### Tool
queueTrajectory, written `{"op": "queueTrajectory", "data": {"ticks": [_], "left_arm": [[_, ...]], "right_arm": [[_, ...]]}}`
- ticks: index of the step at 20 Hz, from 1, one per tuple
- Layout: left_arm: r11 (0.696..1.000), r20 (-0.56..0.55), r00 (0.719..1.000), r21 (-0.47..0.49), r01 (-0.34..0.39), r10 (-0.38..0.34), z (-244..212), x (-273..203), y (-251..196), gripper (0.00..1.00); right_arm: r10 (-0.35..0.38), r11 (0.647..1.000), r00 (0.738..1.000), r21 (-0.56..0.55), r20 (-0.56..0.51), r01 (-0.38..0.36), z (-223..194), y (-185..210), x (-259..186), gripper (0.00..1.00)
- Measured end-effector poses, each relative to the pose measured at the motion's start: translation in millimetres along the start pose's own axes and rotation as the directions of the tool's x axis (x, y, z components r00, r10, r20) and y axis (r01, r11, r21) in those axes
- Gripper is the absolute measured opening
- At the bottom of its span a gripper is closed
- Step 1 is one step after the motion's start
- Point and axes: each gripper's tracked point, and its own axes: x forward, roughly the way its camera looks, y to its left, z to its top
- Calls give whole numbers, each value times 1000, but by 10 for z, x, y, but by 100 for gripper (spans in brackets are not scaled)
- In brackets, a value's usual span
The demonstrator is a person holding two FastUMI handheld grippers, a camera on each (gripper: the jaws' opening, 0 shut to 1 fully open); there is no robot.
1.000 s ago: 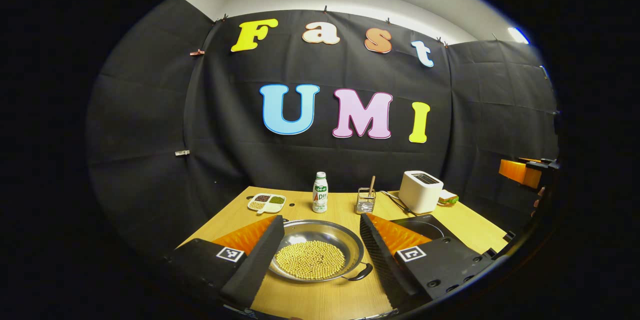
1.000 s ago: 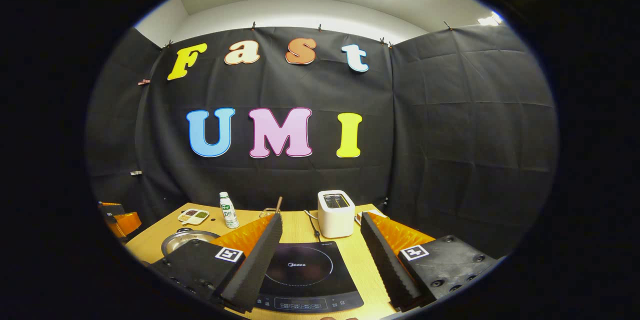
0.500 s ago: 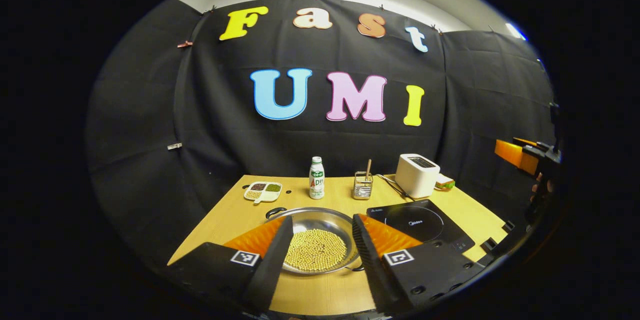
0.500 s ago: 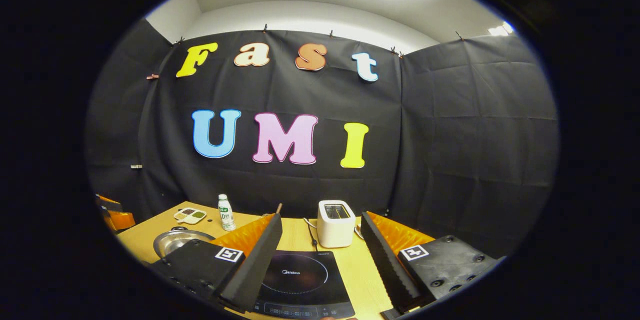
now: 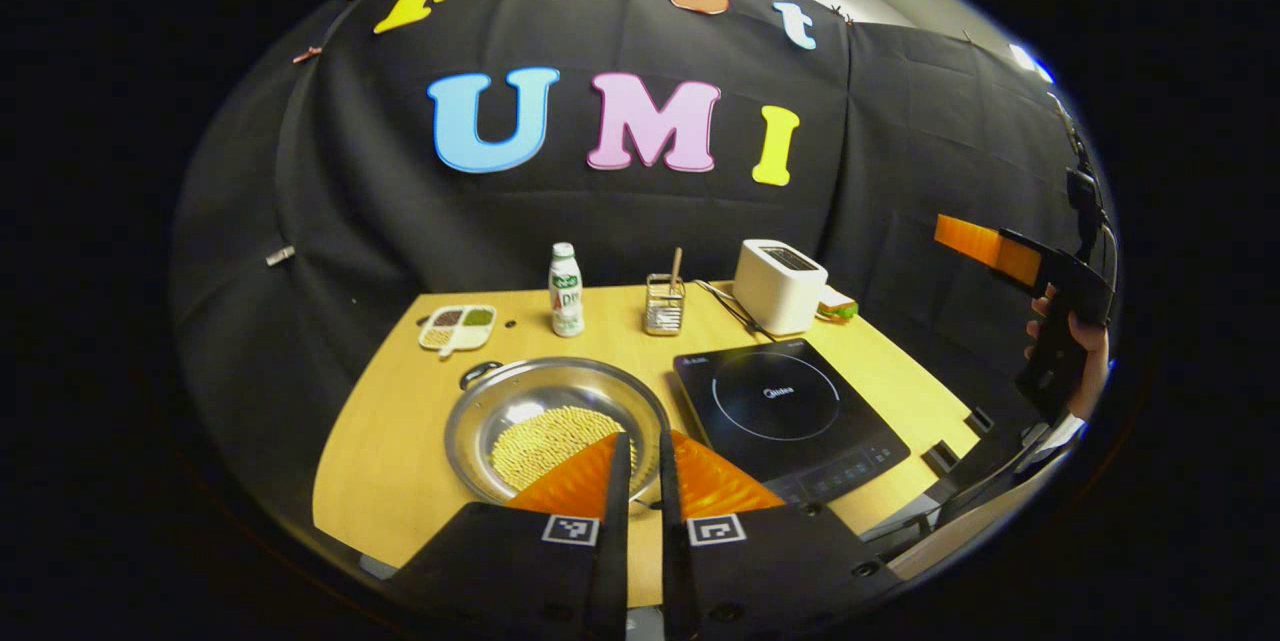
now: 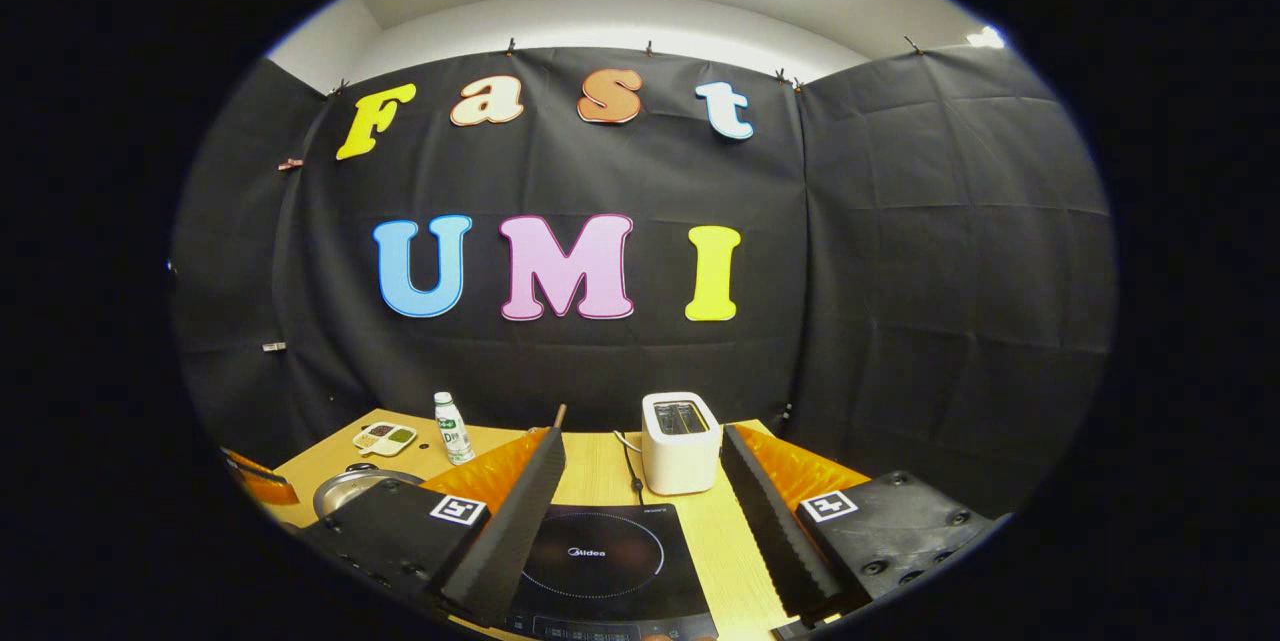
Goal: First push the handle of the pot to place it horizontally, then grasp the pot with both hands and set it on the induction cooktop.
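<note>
The pot [image 5: 556,424] is sitting on the counter [image 5: 400,441], just left of the induction cooktop [image 5: 790,411] and not yet on it. It is a wide, shallow metal pan holding a loose layer of small yellow beans [image 5: 545,431]. One small dark loop handle [image 5: 480,373] is showing at its far-left rim; the opposite one is lying near the left tool's fingers and is hard to make out, so the pair seems to be running diagonally, not across.

The left tool [image 5: 640,456] is hovering over the pot's near-right rim with its fingers drawn almost together, a thin slit remaining and nothing visibly between them. That narrow shape is suiting a push on the near handle. In the right gripper view, the right tool [image 6: 640,491] is hanging above the cooktop with its fingers spread wide and empty; the left gripper view is showing it held up at the right in a hand [image 5: 1085,361].

The pot is looking rigid and smooth, so its polished wall is likely to be slippery; the loop handles are the sensible places to grip, one per tool. The beans are adding weight and will be rolling and spilling if the pan tilts, so I judge it needs lifting level. A bottle [image 5: 566,289], a toaster [image 5: 780,286] and a utensil holder [image 5: 664,304] are standing farther back.
</note>
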Motion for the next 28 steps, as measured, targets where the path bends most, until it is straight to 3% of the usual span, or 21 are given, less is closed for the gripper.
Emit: {"op": "queueTrajectory", "data": {"ticks": [4,11,17,22,28], "left_arm": [[1000,-103,995,-19,3,-5,-235,204,-2,5],[999,-293,955,-38,35,-45,-906,412,-40,5],[991,-421,907,115,74,-19,-1350,589,51,5],[966,-471,882,233,115,9,-1540,856,145,5],[945,-510,860,275,176,-12,-1663,1080,37,5]], "right_arm": [[2,1000,999,30,-33,-1,-125,-139,154,98],[37,995,997,97,-66,-31,-275,-250,260,99],[59,994,996,92,-65,-52,-287,-289,260,98],[67,995,995,79,-72,-61,-330,-319,252,98],[33,997,995,69,-94,-27,-389,-482,226,98]]}}
